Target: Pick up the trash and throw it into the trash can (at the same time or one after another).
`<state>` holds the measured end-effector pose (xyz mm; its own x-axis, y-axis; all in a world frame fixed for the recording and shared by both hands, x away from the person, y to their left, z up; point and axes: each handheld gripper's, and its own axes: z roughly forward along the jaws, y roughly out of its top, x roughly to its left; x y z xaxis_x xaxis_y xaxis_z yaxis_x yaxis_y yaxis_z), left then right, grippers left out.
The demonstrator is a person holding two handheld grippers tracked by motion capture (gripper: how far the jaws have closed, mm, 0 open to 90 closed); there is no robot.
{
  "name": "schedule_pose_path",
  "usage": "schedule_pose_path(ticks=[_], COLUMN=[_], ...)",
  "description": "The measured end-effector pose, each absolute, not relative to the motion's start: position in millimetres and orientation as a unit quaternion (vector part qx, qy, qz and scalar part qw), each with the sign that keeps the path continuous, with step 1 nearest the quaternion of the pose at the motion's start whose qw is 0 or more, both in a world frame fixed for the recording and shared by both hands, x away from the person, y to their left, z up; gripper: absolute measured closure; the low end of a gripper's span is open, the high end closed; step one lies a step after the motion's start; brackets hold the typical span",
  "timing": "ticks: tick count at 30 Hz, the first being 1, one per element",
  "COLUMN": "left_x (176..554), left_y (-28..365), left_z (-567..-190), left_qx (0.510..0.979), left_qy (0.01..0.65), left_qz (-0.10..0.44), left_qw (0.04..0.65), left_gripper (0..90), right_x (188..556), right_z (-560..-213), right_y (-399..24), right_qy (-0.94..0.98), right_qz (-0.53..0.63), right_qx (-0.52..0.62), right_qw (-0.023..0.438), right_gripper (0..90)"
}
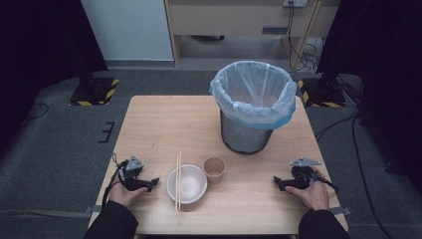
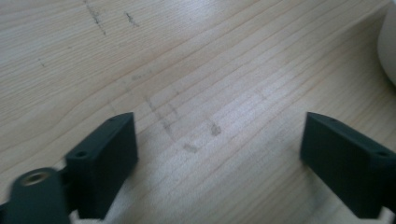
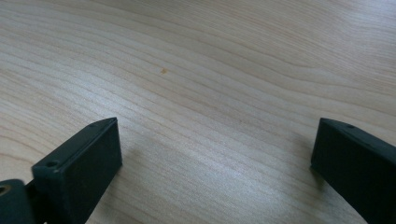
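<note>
- Grey carpet surrounds a pale wooden counter (image 1: 149, 124), on which throwaway tableware is laid out near the person's edge, probably so that it can be cleared away.
- Nearest to the left hand-held gripper (image 1: 153, 183), a white bowl (image 1: 187, 183) is seen at the front middle; its rim also shows at the right edge of the left gripper view.
- A pair of chopsticks (image 1: 178, 180) is laid across the bowl's left rim, with the ends reaching past it on both sides.
- A brown paper cup (image 1: 214, 168) is stood upright just beside the bowl, on its far right.
- A mesh bin (image 1: 250, 105) lined with a blue bag is placed behind these, likely to receive them.
- The left hand-held gripper is rested on the counter just left of the bowl, jaws spread wide with nothing between them.
- The right hand-held gripper (image 1: 276, 182) is kept well apart at the right, jaws likewise spread over bare wood, apparently ready for a start.
</note>
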<state>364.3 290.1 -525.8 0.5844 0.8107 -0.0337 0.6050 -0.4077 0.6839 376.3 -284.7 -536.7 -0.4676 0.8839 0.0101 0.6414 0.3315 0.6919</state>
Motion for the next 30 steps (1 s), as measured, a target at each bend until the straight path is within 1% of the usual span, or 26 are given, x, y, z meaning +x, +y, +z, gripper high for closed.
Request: schedule_pose_path(ticks=[4,7,9,10,12,15,22,25,26,30], left_x=[360,356,355,353,351,349,339,336,333,328], left_y=[291,290,290,290,290,290,285,282,279,269], left_z=[-512,-501,-499,-493,-488,-482,-456,-450,-446,-439], left_qx=[0.809,0.789,0.785,0.776,0.762,0.752,0.726,0.719,0.711,0.707], left_qy=[0.437,0.454,0.458,0.47,0.485,0.486,0.475,0.471,0.469,0.457], left_qz=[0.173,0.189,0.19,0.188,0.187,0.193,0.237,0.243,0.243,0.252], left_qw=[0.354,0.368,0.371,0.377,0.386,0.4,0.437,0.45,0.464,0.477], left_gripper=[21.1,22.0,22.1,23.7,24.0,25.1,26.7,27.2,28.3,29.3], right_x=[375,374,374,374,374,374,373,374,374,374], right_z=[-536,-535,-535,-535,-535,-535,-536,-535,-535,-536], right_y=[-288,-290,-290,-290,-290,-290,-290,-290,-290,-290], right_qy=[0.795,0.795,0.795,0.794,0.793,0.793,0.791,0.792,0.79,0.79], right_qz=[0.322,0.321,0.322,0.323,0.323,0.323,0.326,0.325,0.325,0.327], right_qx=[0.478,0.479,0.479,0.479,0.48,0.48,0.481,0.481,0.484,0.482], right_qw=[0.188,0.186,0.187,0.188,0.189,0.189,0.191,0.191,0.19,0.192], right_gripper=[6.3,7.4,7.6,7.9,8.3,8.4,8.4,8.3,8.3,8.4])
